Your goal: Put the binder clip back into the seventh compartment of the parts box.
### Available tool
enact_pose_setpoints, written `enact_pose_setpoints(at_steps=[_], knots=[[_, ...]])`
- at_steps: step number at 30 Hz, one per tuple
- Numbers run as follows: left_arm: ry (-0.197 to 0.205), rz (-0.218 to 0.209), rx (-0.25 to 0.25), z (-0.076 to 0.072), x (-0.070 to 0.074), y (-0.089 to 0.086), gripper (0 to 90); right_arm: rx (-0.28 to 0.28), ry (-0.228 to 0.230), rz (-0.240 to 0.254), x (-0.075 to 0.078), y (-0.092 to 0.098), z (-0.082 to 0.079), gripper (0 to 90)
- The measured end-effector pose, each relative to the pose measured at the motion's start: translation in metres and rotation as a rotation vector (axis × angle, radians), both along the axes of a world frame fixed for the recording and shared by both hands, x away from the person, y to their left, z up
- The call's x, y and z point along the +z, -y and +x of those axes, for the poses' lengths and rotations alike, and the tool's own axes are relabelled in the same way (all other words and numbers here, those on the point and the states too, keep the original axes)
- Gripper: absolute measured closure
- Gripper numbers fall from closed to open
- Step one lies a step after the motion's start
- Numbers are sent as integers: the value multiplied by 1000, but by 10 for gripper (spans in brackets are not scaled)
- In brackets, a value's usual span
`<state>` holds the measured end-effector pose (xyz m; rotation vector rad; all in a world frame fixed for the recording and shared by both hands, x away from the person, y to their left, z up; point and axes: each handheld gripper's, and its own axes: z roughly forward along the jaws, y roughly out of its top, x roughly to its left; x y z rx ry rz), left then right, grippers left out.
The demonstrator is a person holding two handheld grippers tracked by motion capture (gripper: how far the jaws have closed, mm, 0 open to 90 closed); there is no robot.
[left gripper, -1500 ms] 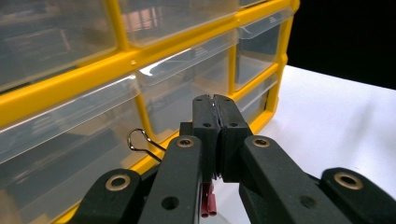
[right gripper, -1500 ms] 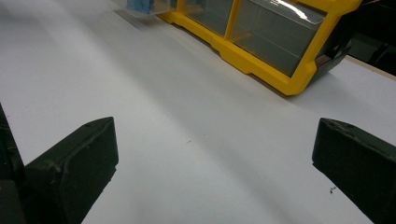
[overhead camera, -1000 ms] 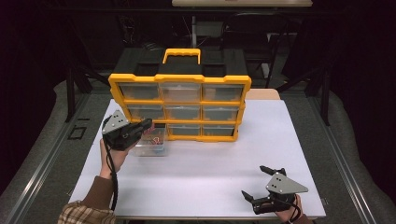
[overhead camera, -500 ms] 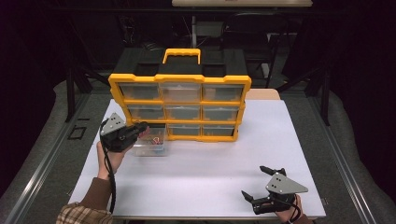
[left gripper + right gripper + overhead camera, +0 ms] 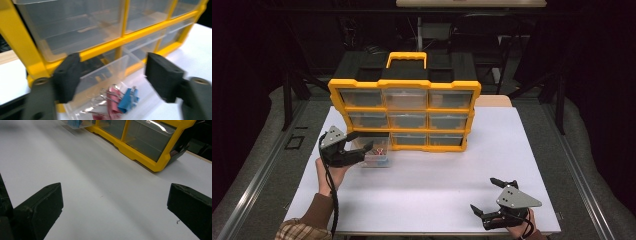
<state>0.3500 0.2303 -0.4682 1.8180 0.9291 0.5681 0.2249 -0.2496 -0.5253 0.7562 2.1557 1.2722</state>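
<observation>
— Near nine o'clock on the white table, what is the left gripper doing?

— Its jaws have just been opening and now stand spread, one to each side of a clear plastic drawer without pressing it; the drawer sits on the table just in front of the yellow organizer, at its bottom-left corner, by the empty bottom-left slot.

— What lies in the drawer?

— Binder clips, pink ones and a blue one, with wire handles; in the left gripper view they lie toward the near end, the drawer's clear wall running off toward one o'clock.

— And the right gripper?

— Down at five o'clock, close to the table's near edge and well apart from the drawer; its jaws are spread wide with only bare tabletop between them, as the right gripper view shows.

— How much room is there?

— A broad open stretch of table runs from the organizer's front edge to the near edge, and from the drawer across to the right gripper; the organizer stands at twelve o'clock against the far edge, its handle up; to the three o'clock side a strip of table lies free beyond its right end.
</observation>
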Motion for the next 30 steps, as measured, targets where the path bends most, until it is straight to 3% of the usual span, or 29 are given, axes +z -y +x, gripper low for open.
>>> enact_pose_setpoints(at_steps=[4,10,23,30], knots=[[34,12,-7,-17,7,4,147,-2,1,4,0,0,0,0],[27,58,-22,-30,7,13,5,-1,2,9,0,0,0,0],[59,46,-61,-62,-2,19,0,-14,11,15,1,1,-1,0],[50,70,-105,-74,-11,25,0,-16,12,18,1,1,-1,0]])
